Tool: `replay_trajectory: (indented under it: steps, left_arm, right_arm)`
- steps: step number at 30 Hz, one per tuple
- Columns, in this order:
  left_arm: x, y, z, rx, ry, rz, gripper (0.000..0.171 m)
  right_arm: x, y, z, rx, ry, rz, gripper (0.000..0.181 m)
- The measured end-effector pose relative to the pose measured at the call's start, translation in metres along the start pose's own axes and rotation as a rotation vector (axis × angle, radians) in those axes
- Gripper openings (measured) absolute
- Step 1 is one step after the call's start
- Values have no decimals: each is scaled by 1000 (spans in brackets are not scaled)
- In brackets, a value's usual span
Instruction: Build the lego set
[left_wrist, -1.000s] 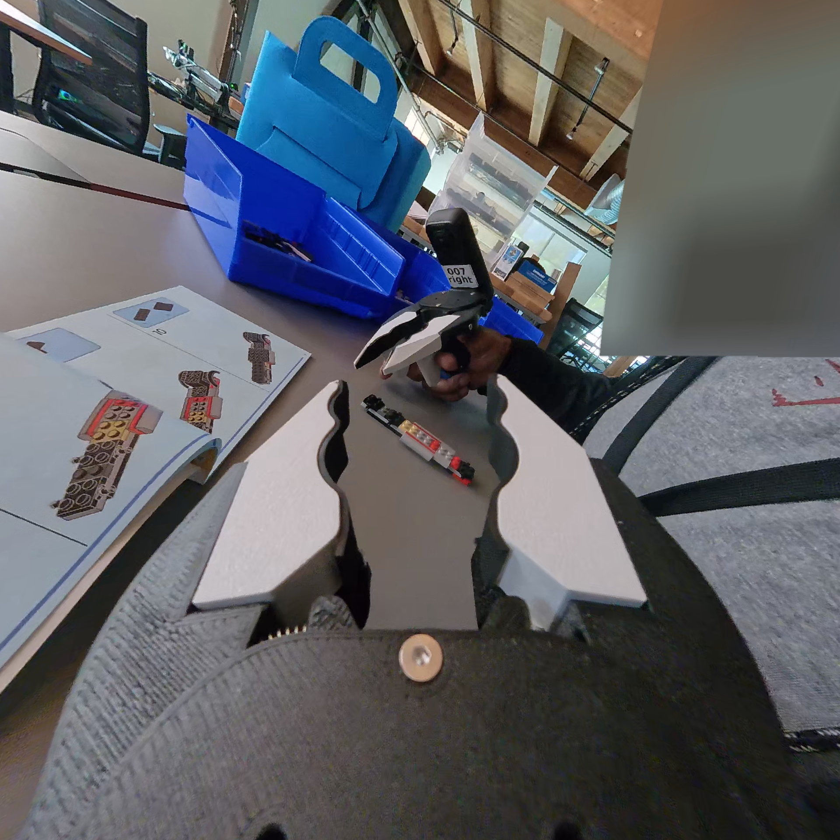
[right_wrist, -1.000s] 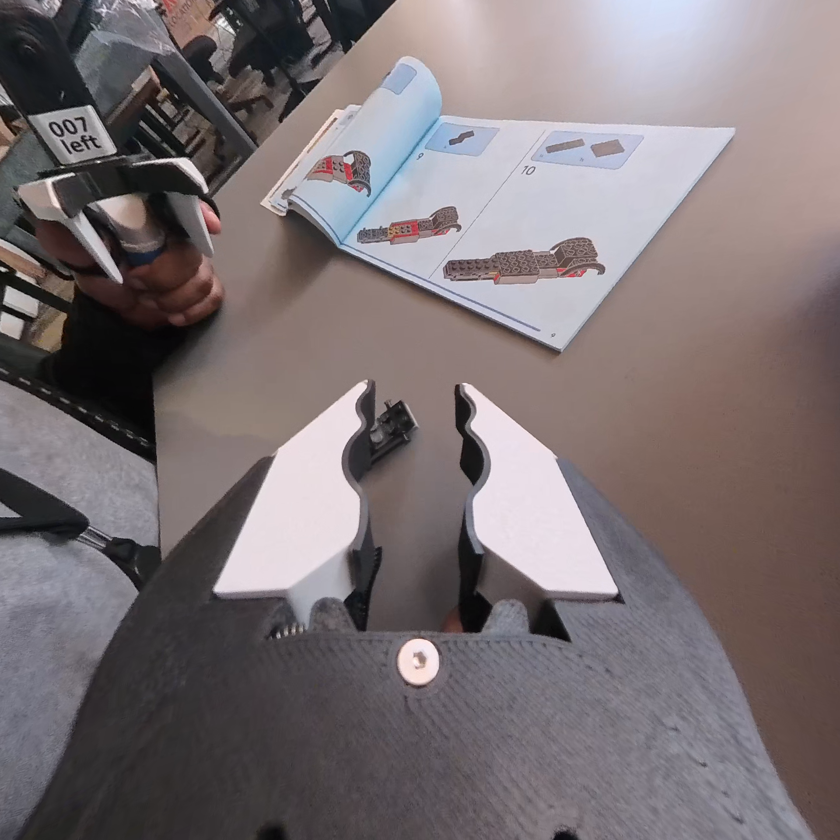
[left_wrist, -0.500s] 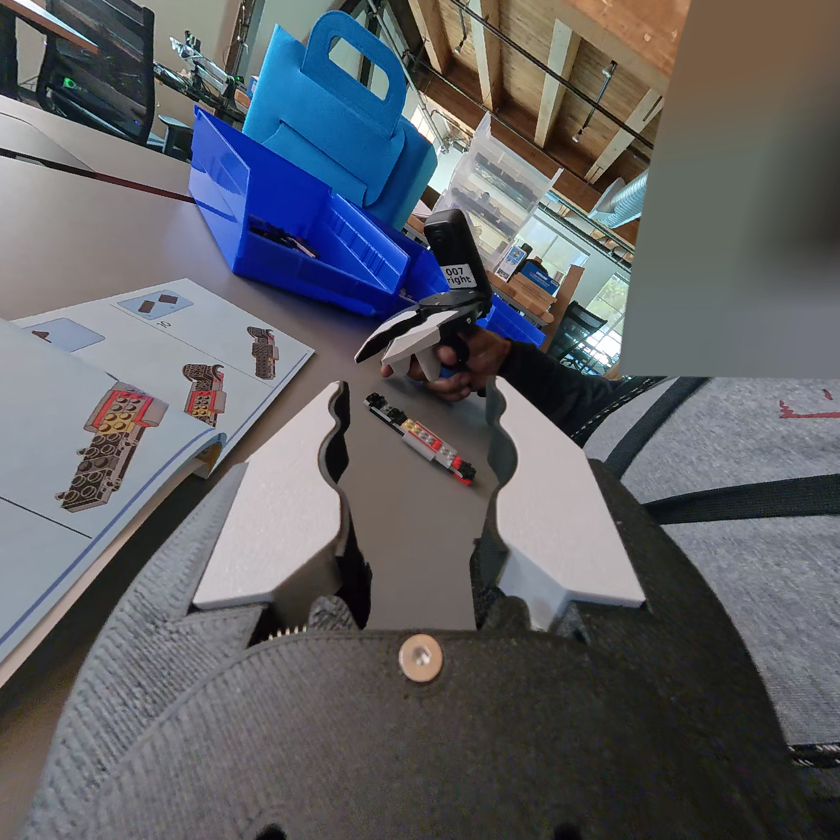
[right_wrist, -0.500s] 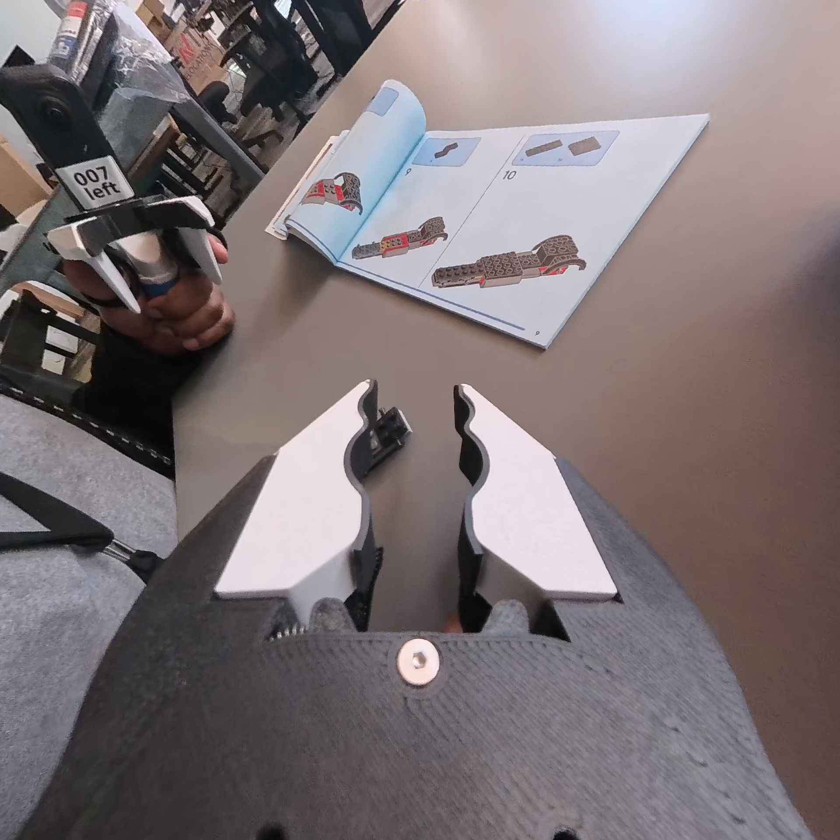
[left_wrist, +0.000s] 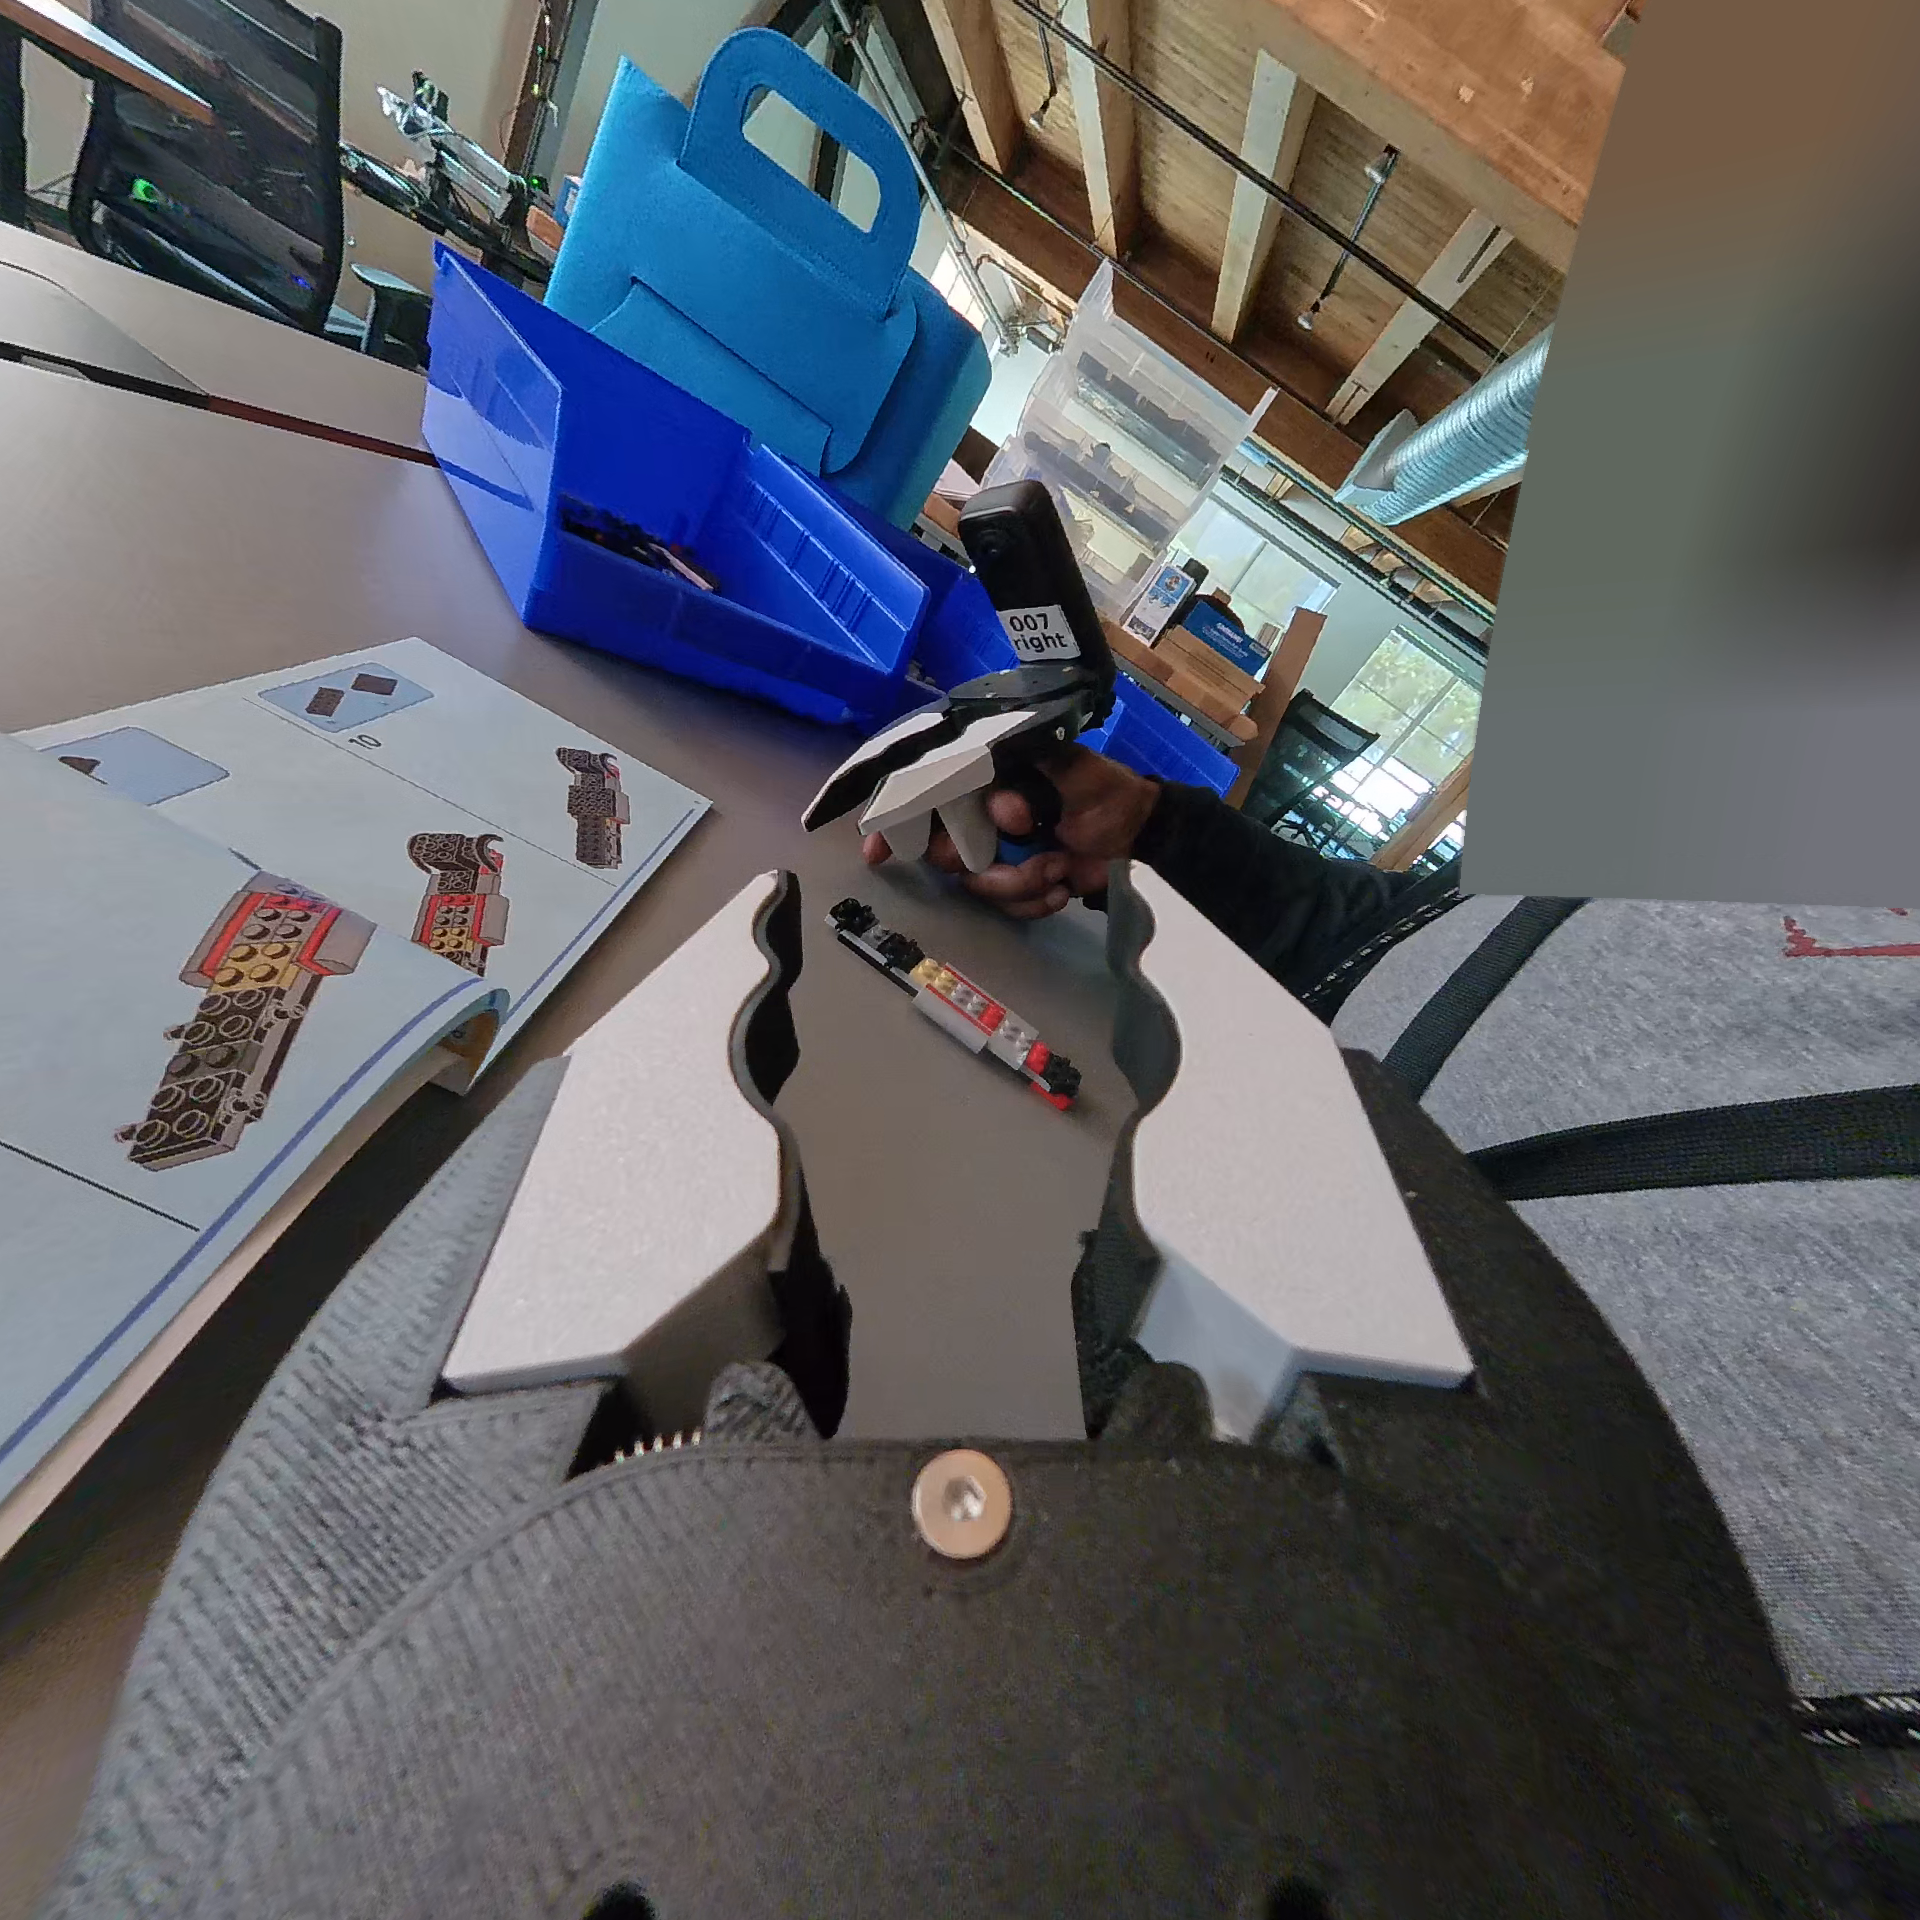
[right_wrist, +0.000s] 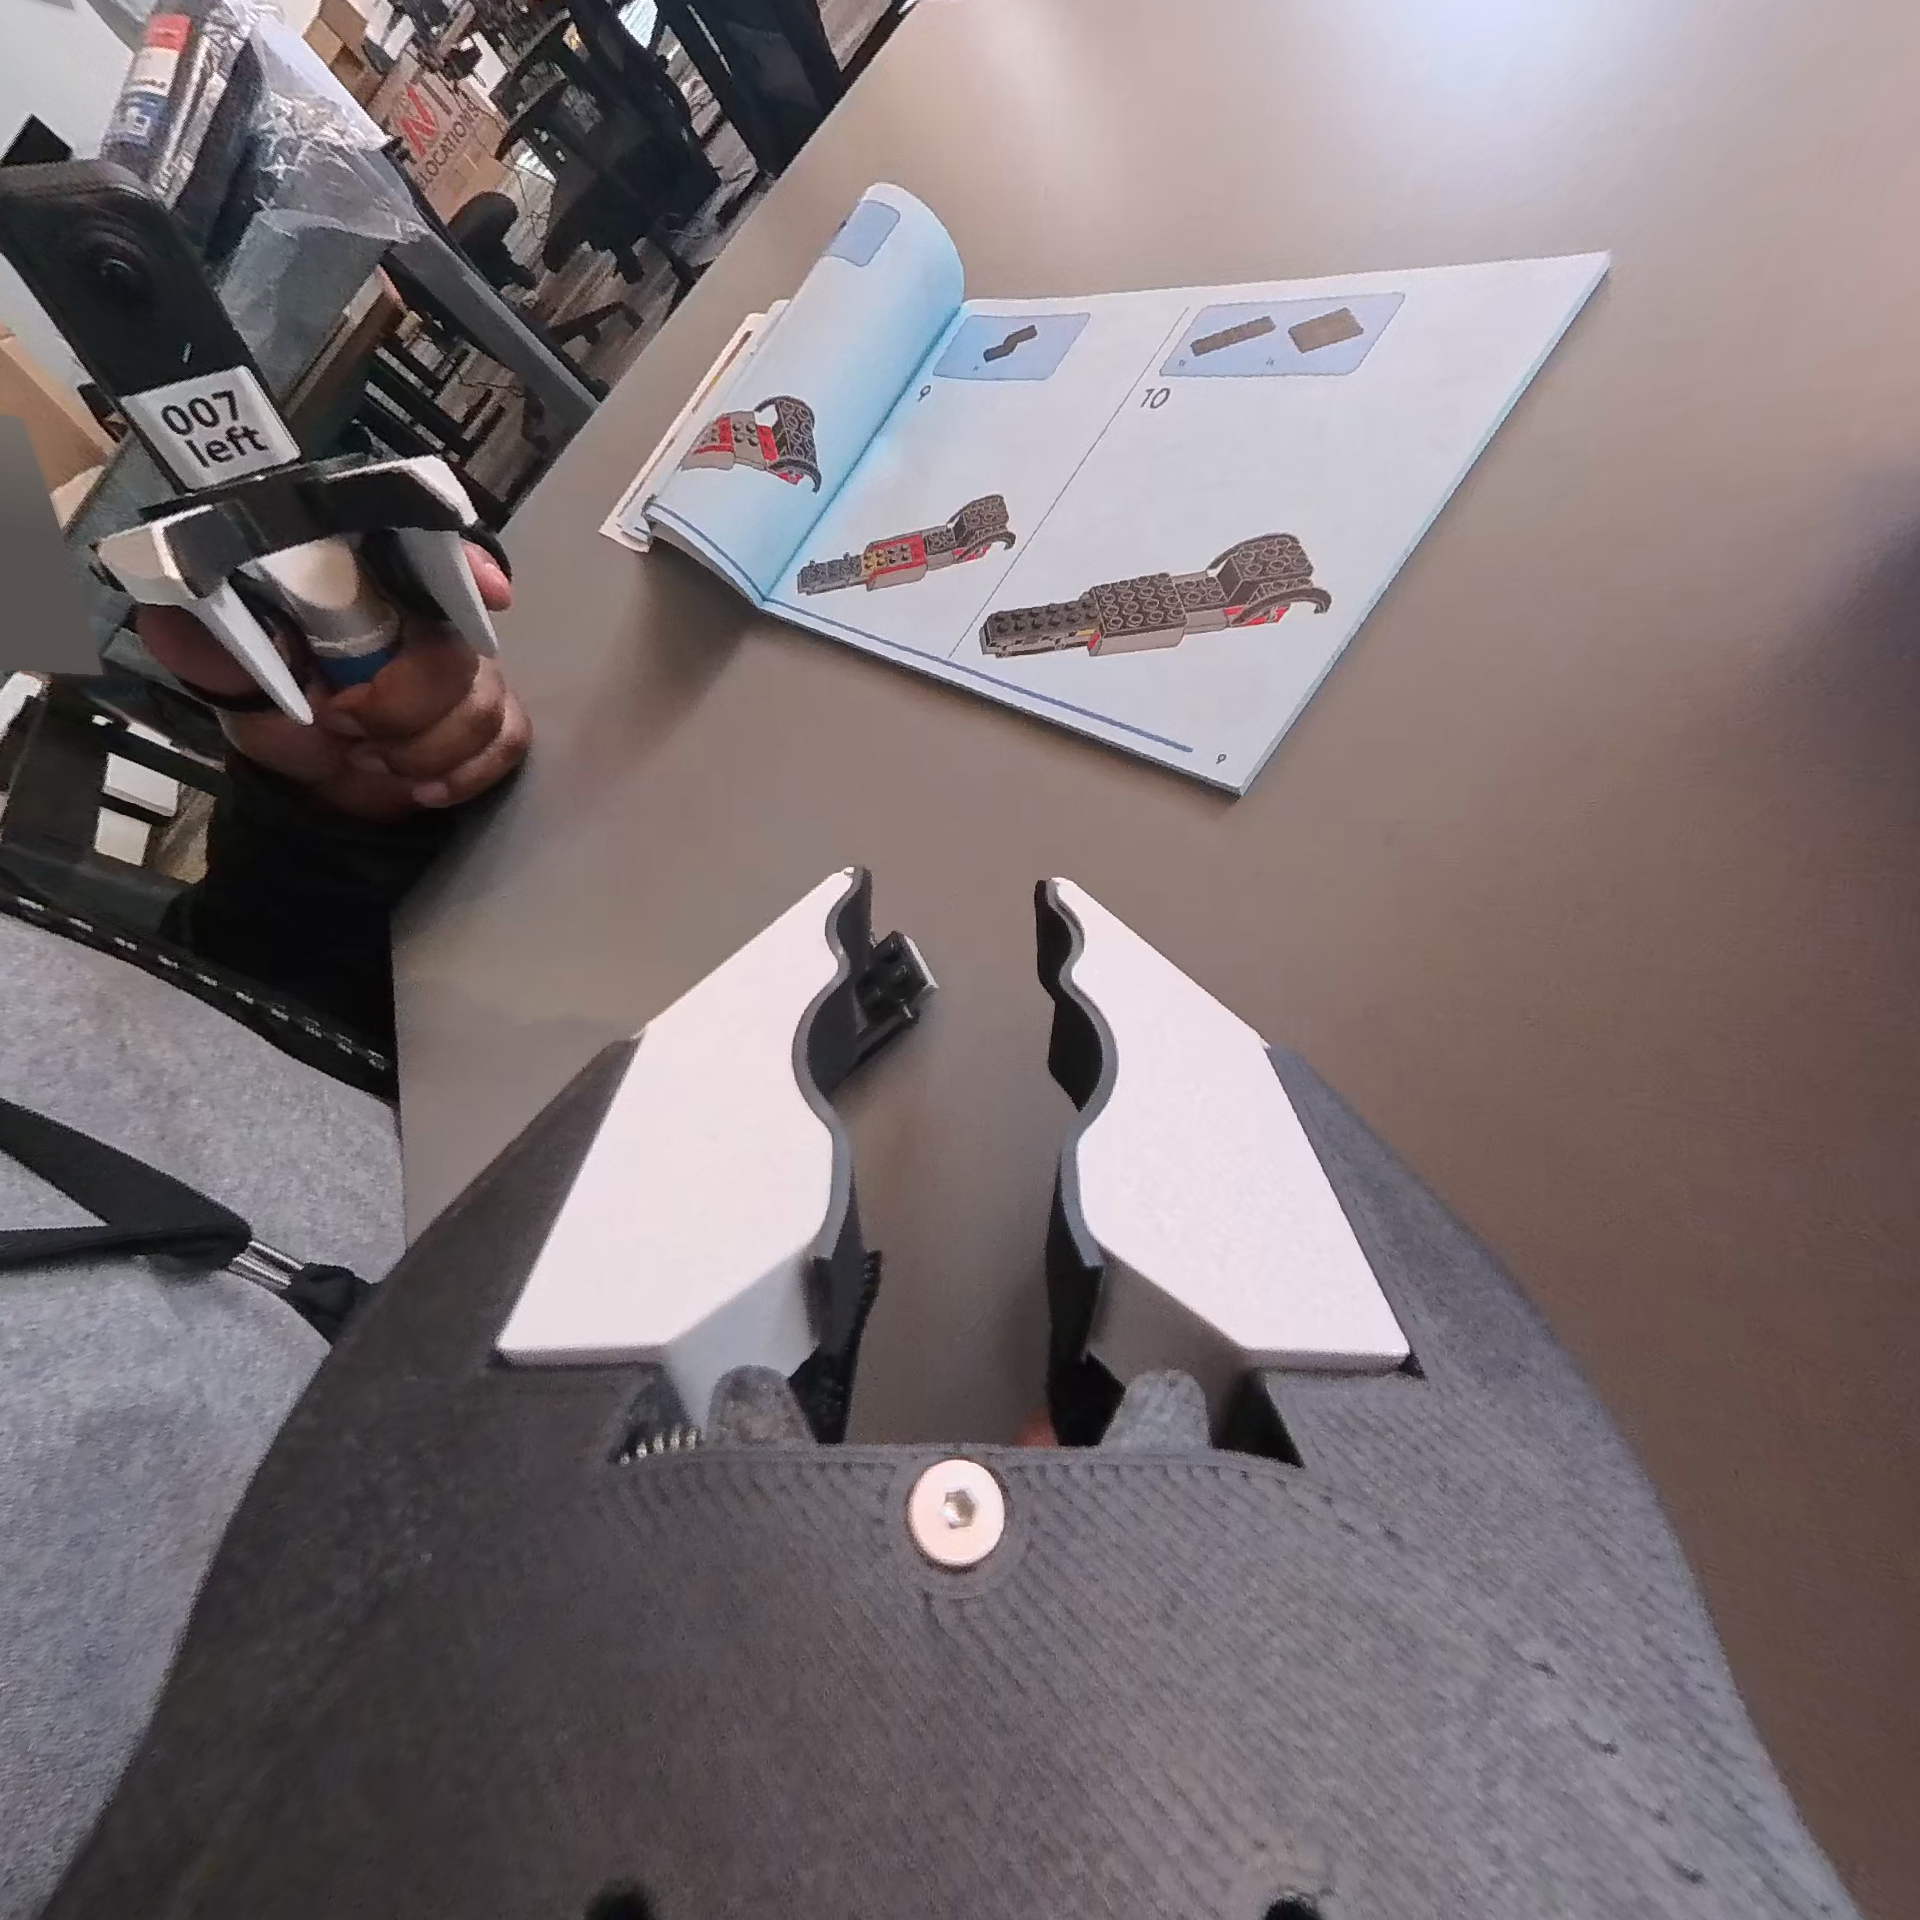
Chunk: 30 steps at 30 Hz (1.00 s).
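- Jaws of left gripper (left_wrist: 954, 914) spread apart, empty.
- Jaws of right gripper (right_wrist: 951, 899) likewise apart, gripping nothing.
- Lego assembly (left_wrist: 951, 1000) flat on table (left_wrist: 208, 540), between both grippers.
- Open instruction booklet (right_wrist: 1195, 499) beyond; blue bin (left_wrist: 665, 520) farther back.

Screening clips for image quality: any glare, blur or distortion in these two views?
Left wrist view: sharp on the lego model, wide-angle bending at edges, bright windows behind, one masked patch upper right. Right wrist view: soft glare on the table at top, dark smear at right edge.
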<state>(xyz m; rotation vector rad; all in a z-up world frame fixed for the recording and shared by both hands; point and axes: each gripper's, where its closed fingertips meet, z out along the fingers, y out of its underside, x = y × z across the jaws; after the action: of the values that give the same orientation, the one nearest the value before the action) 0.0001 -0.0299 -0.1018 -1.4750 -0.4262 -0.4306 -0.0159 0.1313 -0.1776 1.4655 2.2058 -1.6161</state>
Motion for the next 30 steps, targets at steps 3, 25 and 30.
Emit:
replay_trajectory:
  steps: [3,25,30]
  left_arm:
    - [0,0,0,0,1,-2,59]
    - [0,-1,0,10,5,-4,58]
    - [0,-1,0,9,5,-5,58]
  right_arm:
    - [0,0,0,-1,-2,4,35]
    - [0,0,0,-5,-11,16,34]
    - [0,0,0,-5,-12,17,34]
